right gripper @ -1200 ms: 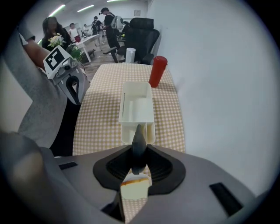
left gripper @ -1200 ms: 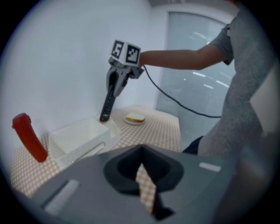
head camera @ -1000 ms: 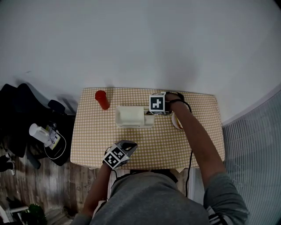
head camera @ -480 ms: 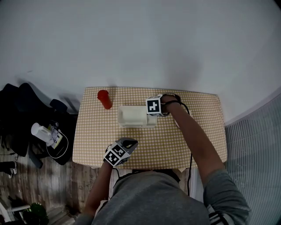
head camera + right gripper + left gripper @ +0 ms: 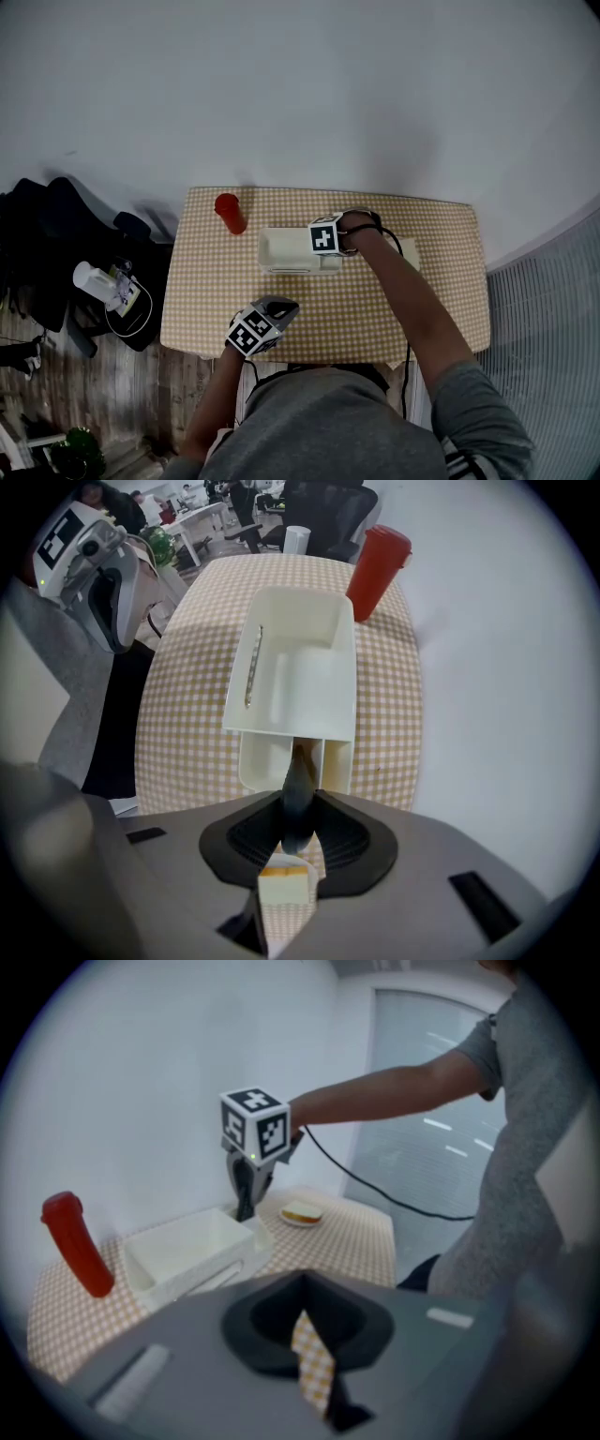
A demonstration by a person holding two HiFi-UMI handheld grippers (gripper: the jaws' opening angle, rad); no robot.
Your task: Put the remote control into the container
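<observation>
The right claw [image 5: 298,808], grey with a black-and-white square-marked cube [image 5: 255,1124], has a dark grey remote control [image 5: 299,771] between its jaws. Just ahead of it the container [image 5: 309,682] is cream-white, on a tablecloth [image 5: 187,696] of tan and white gingham checks. Beyond the container, further from the claw, the cylinder [image 5: 377,560] is plain red.
</observation>
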